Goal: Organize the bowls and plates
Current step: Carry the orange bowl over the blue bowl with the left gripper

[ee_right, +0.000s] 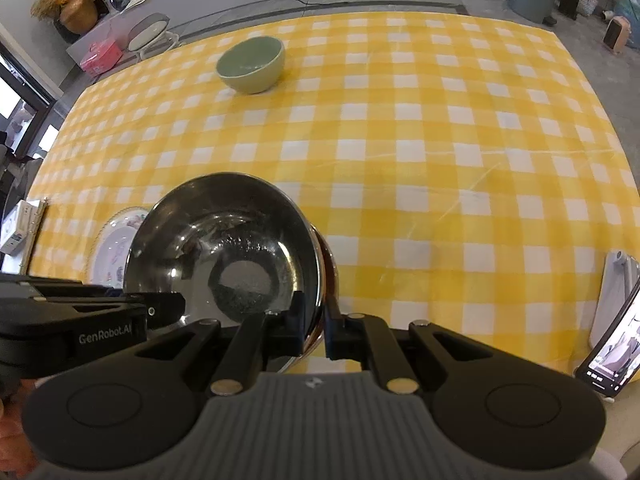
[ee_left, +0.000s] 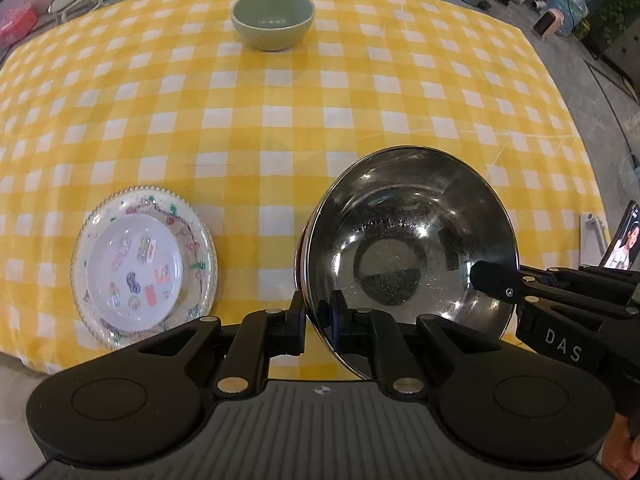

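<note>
A shiny steel bowl (ee_left: 412, 248) is held tilted above the near edge of the table; it also shows in the right wrist view (ee_right: 224, 248). My left gripper (ee_left: 318, 312) is shut on its near left rim. My right gripper (ee_right: 316, 320) is shut on its near right rim, and shows in the left wrist view (ee_left: 492, 280) too. A green ceramic bowl (ee_left: 273, 20) stands upright at the far side of the table (ee_right: 251, 65). A small white plate (ee_left: 134, 272) lies stacked on a larger patterned plate (ee_left: 200, 248) at the near left.
The table wears a yellow checked cloth (ee_left: 320, 128). A phone (ee_right: 612, 352) leans on a stand at the near right edge. A small mirror (ee_right: 148, 32) and a pink box (ee_right: 100, 54) stand beyond the far left edge.
</note>
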